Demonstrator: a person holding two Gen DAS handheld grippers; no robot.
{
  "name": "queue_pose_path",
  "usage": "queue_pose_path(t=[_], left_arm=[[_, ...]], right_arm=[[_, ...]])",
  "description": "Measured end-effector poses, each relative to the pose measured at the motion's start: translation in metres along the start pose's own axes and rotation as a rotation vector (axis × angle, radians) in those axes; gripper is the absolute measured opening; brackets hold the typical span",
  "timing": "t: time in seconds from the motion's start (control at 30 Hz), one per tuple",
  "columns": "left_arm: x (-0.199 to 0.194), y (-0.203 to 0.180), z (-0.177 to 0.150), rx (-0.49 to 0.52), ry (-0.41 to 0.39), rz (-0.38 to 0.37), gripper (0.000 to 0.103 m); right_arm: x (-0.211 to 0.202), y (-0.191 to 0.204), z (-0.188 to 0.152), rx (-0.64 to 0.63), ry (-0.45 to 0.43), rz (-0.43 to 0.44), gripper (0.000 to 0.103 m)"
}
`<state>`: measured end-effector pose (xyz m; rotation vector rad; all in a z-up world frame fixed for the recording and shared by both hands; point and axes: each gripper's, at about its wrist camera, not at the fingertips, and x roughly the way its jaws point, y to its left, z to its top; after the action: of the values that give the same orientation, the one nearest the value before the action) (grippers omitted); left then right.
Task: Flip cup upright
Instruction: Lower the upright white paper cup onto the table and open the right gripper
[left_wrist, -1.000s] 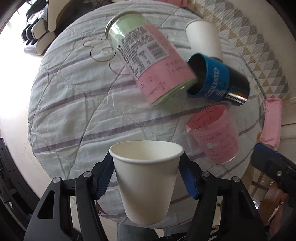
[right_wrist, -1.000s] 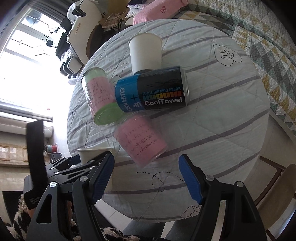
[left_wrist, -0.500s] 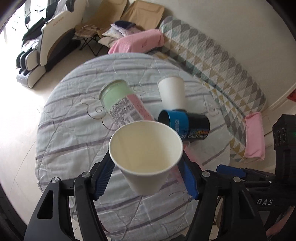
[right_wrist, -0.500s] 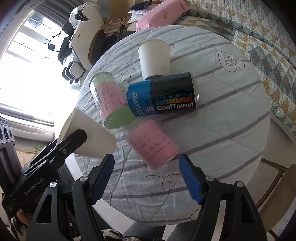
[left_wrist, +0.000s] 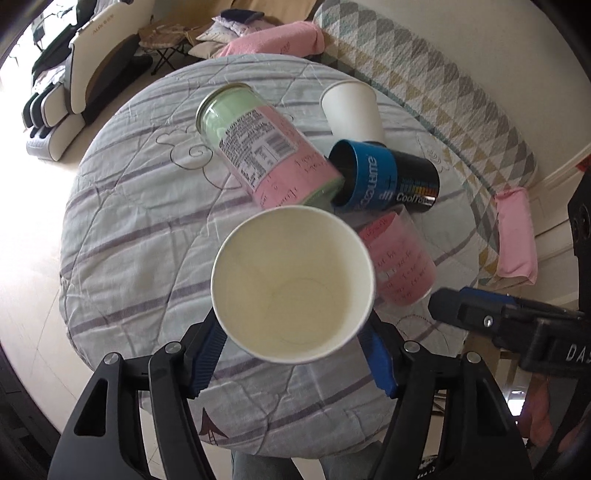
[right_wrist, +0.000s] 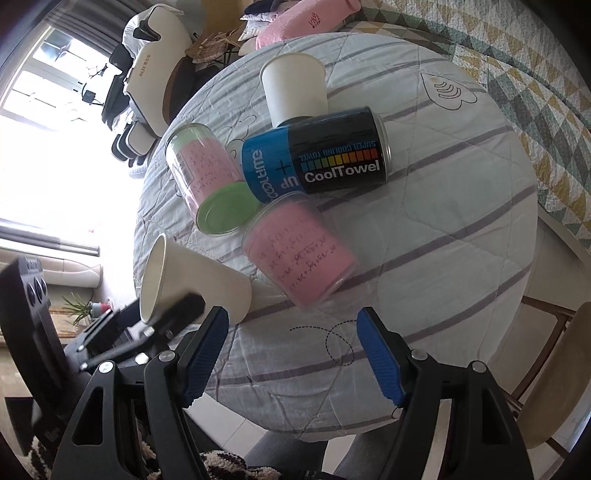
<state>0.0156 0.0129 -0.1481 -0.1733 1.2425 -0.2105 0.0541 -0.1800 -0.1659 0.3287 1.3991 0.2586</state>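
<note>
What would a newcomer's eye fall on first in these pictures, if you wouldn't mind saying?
First, the white paper cup clamped in the left gripper, its open mouth facing that camera. Behind it, on the round quilted table, lie a blue-and-black CoolTowel can and two pink-labelled jars on their sides. The right gripper hovers open and empty.

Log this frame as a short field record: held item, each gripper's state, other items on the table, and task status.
held item: white paper cup, clamped between the left gripper fingers, above the table edge
cup pose: tilted, mouth toward the left wrist camera, inside empty
right gripper: open, holding nothing
table: round, striped quilted cover
on table: second paper cup standing mouth down; blue and black CoolTowel can, green-lidded pink can and clear pink-filled cup on their sides, clustered together
task status: cup lifted, not yet set upright
</note>
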Motion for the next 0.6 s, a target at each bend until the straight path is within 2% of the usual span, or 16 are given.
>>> queue_pose_path(t=[0.1,0.2,0.33,0.6], left_arm=[[-0.002,-0.002,-0.002,0.001,-0.005,-0.022,0.071],[-0.003,-0.004,-0.001,0.01,-0.003,-0.014,0.075],[-0.005,-0.006,-0.001,0.022,-0.003,-0.016,0.085],[-0.009,-0.013,-0.005,0.037,0.019,-0.015,0.091]], right_arm=[[-0.001,0.002,0.0,0.0,-0.009,-0.003,0.073],[-0.002,0.001,0.001,0.0,-0.013,-0.002,0.073],[-0.004,0.0,0.001,0.0,-0.014,-0.001,0.073],[-0.01,-0.007,-0.001,0.023,-0.023,-0.016,0.073]])
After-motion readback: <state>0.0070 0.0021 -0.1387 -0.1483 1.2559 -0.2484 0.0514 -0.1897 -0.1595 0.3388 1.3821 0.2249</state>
